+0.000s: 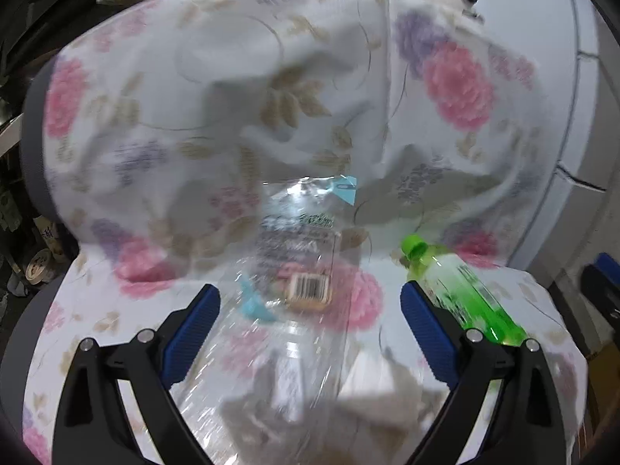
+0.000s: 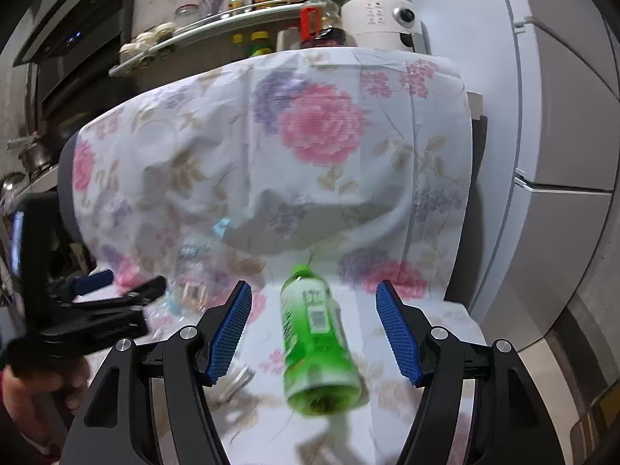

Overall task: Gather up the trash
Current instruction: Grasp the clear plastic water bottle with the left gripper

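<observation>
Green bottle (image 2: pixel 316 343) lies capped between the right gripper (image 2: pixel 312 327) fingers, untouched

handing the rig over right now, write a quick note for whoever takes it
Left gripper: open, empty, lined up on the clear crinkled plastic wrapper lying on the flower-print cloth-covered chair seat.
Right gripper: open, empty, jaws either side of the green plastic bottle, which lies on its side, cap pointing away, not gripped.
Done: nothing picked up yet.
Left: grab wrapper and bottle, bin them. No bin in view.
</observation>
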Motion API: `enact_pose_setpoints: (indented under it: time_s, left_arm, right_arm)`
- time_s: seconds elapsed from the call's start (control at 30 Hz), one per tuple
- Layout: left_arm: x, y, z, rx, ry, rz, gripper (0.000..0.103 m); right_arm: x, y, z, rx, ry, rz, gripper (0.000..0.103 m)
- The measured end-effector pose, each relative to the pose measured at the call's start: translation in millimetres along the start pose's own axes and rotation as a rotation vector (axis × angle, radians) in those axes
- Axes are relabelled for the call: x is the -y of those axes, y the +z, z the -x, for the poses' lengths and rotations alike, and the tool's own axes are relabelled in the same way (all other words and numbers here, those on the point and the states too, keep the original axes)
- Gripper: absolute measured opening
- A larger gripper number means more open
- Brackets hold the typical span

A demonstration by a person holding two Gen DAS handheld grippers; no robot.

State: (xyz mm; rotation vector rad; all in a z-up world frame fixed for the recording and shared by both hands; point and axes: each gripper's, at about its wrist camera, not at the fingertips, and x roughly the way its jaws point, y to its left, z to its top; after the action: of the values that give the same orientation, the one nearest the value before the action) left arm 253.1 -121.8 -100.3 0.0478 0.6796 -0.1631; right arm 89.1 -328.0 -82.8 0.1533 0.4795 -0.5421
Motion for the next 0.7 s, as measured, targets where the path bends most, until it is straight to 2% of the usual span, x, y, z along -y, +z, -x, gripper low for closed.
enact_pose_setpoints:
  time_s: [0.1,0.3,0.53,0.6,0.63,0.7]
  left_arm:
    - [12,12,-31,-0.039,0.030,0.008,0.090]
    - [20,31,-84,-0.115,0.136,0.043,0.090]
    - [14,35,-120,-0.183,0.170,0.060,0.087]
    - [8,35,-119,-0.188,0.163,0.078,0.070]
    - [5,35,-116,-0.184,0.151,0.087,0.066]
    - [-1,35,-101,-0.154,0.107,0.105,0.045]
  right_arm:
    - [6,2,-12,0.004,-0.005,-0.002,0.067]
    - [21,0,-34,-0.011,0.007,-0.039,0.067]
    - [26,-7,-45,-0.041,0.024,-0.061,0.067]
    - [27,-8,-43,-0.046,0.024,-0.062,0.067]
    - [27,-8,-41,-0.045,0.020,-0.062,0.067]
    - [27,-9,-33,-0.042,0.015,-0.064,0.067]
